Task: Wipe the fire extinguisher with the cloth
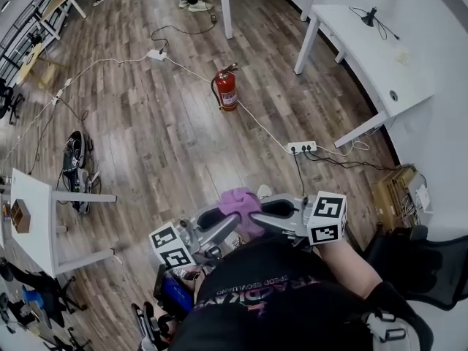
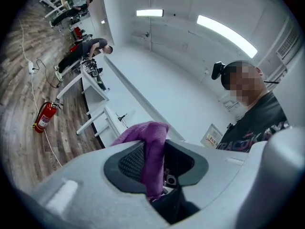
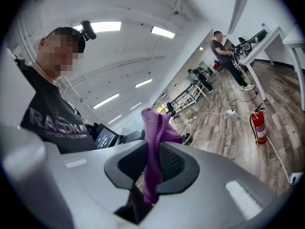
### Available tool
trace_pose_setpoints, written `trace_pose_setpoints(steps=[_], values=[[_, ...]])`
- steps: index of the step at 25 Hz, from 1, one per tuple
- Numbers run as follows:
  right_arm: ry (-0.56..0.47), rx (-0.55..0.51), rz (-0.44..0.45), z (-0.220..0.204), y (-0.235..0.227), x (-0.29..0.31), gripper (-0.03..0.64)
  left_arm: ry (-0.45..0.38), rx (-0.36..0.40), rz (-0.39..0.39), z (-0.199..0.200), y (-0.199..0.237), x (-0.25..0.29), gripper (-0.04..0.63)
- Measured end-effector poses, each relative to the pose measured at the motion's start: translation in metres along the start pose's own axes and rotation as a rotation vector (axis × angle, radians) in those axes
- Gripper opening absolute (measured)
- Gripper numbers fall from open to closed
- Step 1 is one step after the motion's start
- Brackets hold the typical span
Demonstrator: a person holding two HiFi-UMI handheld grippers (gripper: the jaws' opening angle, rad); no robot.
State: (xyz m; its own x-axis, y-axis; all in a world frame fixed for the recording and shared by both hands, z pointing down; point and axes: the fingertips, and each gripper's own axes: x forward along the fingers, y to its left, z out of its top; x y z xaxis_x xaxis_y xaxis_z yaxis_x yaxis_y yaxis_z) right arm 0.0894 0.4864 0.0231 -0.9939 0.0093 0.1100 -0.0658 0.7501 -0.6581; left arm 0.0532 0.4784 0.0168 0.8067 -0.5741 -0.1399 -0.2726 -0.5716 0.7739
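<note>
You hold both tongs close in front of your chest, their tips turned toward each other and almost meeting, with the purple cloth [image 1: 238,202] bunched up between them. In the left gripper view the left tongs [image 2: 158,160] stand spread: the cloth hangs down the ribbed pad on one side, and a dark gap shows between it and the other jaw. In the right gripper view the right tongs [image 3: 151,165] have the same cloth running down through their jaws, its top standing up above them. They seem to be pinching it, though the fold hides the pad on one side, so that reading is not certain.

The red fire extinguisher [image 1: 227,90] stands upright on the wooden floor [image 1: 146,145], well apart from you and from the cloth, with nothing touching it. A white cable runs past its base to a power strip [image 1: 301,147] lying nearer to you. A white tabletop [image 1: 380,64] stands off to your right.
</note>
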Motion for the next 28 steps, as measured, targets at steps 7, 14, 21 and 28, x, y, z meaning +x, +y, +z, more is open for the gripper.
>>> trace_pose_setpoints(steps=[7,14,21,28], values=[[-0.191,0.122,-0.134,0.057,-0.08,-0.068,0.057,-0.029,-0.036,0.047,0.023,0.036,0.036,0.043],[-0.231,0.112,-0.14,0.101,-0.131,-0.097,0.055,-0.002,-0.014,0.043,0.041,0.06,0.099,-0.002],[-0.23,0.129,-0.133,0.131,-0.171,-0.122,0.055,-0.042,-0.037,0.093,0.053,0.077,0.133,-0.002],[-0.288,0.144,-0.126,0.158,-0.2,-0.131,0.055,-0.019,-0.016,0.124,0.07,0.092,0.156,-0.002]])
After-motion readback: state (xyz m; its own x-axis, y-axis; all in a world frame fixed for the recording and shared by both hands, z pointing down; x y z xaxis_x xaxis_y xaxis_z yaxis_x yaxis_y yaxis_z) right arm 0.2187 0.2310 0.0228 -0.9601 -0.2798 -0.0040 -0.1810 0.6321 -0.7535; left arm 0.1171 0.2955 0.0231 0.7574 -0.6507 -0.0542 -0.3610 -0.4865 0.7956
